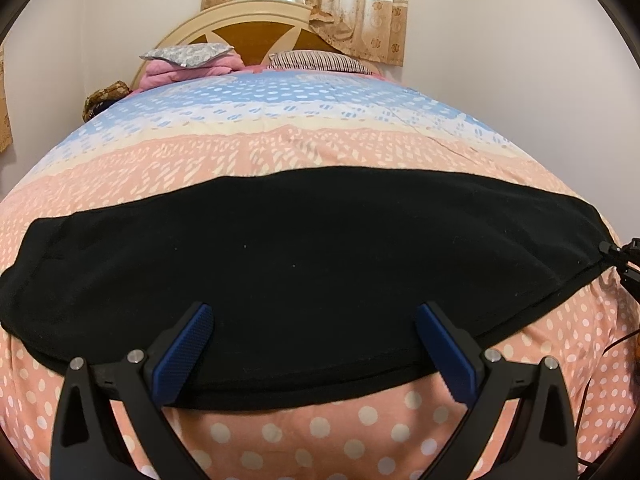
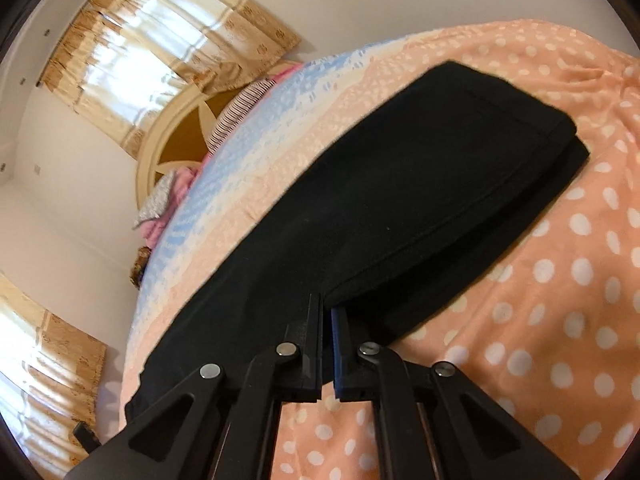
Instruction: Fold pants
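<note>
Nearest, the left gripper (image 1: 314,312) hovers with jaws spread wide over the one pair of black pants (image 1: 288,256), while the right gripper (image 2: 327,302) is clenched on their edge. The pants lie flat across the bed (image 1: 280,148); beyond sit two pillows (image 1: 316,60) and one headboard (image 1: 256,36).

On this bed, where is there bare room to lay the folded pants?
Free: the wide bedspread band between the black pants and the pillows, and the polka-dot strip on the near side of the pants. Crowded: the headboard end, with pillows and pink bedding.
</note>
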Available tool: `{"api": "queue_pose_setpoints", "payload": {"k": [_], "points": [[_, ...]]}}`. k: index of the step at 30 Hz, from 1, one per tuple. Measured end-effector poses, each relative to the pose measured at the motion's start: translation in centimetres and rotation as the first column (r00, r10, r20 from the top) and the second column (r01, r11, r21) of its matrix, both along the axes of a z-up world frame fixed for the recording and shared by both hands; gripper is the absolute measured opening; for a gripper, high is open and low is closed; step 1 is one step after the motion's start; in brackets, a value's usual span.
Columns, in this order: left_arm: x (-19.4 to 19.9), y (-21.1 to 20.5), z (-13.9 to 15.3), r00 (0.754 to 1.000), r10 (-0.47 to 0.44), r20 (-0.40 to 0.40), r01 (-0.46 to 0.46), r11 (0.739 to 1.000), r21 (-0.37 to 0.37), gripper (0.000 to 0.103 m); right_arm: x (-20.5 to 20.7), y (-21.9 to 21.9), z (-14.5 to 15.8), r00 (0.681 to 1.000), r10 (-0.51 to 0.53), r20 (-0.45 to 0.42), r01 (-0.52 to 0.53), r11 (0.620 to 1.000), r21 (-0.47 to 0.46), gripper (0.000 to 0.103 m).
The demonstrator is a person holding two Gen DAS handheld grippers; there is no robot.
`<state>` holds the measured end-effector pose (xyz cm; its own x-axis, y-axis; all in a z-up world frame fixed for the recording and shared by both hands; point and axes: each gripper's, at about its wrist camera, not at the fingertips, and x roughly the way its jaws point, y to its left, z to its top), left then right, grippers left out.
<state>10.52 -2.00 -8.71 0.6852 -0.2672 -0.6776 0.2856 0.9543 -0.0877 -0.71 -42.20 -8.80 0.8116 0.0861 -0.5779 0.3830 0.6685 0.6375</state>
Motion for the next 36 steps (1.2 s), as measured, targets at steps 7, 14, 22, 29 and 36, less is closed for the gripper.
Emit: {"api": "queue_pose_setpoints", "payload": {"k": [7, 14, 22, 29, 36], "points": [[0.1, 0.1, 0.2, 1.0, 0.005, 0.0, -0.005, 1.0, -0.003, 0.103, -1.0, 0.2, 0.6, 1.0, -0.004, -0.017, 0.003, 0.999, -0.041, 0.003], [-0.1, 0.2, 0.7, 0.999, -0.006, 0.039, 0.005, 0.999, 0.037, 0.103, -0.2, -0.2, -0.5, 0.987, -0.048, -0.151, 0.027, 0.99, -0.137, 0.002], [-0.3, 0.6, 1.6, 0.995, -0.009, 0.101, 0.002, 0.998, 0.066, 0.103, -4.7, -1.4, 1.8, 0.958, -0.275, -0.075, 0.265, 0.956, -0.124, 0.006], [0.0, -0.7, 2.2, 0.991, -0.043, 0.13, 0.03, 0.994, 0.102, 0.103, 0.8, 11.3, 5.5, 0.975, 0.224, -0.003, -0.216, 0.935, -0.281, 0.006], [0.2, 0.3, 2.7, 0.99, -0.046, 0.133, 0.035, 0.996, 0.086, 0.103, 7.7, 17.5, 0.5, 0.894, 0.403, -0.197, -0.434, 0.888, -0.154, 0.006]]}}
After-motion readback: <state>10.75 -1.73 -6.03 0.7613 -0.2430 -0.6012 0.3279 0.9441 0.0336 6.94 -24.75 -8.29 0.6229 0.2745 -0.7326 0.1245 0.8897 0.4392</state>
